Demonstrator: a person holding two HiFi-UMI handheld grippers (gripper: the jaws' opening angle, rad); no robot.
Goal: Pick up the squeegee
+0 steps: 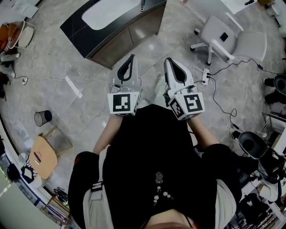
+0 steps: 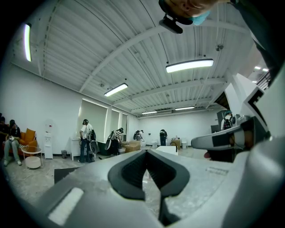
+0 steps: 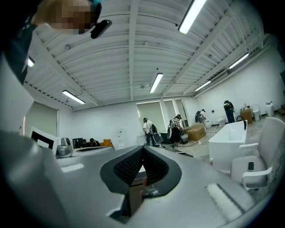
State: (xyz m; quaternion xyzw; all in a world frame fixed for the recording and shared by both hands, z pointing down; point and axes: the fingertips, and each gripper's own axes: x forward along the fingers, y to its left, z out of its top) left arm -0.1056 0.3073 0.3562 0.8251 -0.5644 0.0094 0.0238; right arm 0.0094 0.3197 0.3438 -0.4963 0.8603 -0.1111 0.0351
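Grey stone floor (image 1: 67, 62), dark cabinet (image 1: 134, 33) at the frame's top, no squeegee in sight; left gripper (image 1: 131, 57) and right gripper (image 1: 169, 61) are both pressed together, empty, and I'd expect a light, stiff handle to pinch.

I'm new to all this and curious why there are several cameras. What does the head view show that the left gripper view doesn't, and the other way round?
Only the head view shows the person's black top, the floor, a white chair, a bin and a tub. Only the left gripper view shows ceiling lights, people standing across the room, and closed fingers close up, with nothing between them. Both show the left gripper and right gripper. Neither shows a squeegee.
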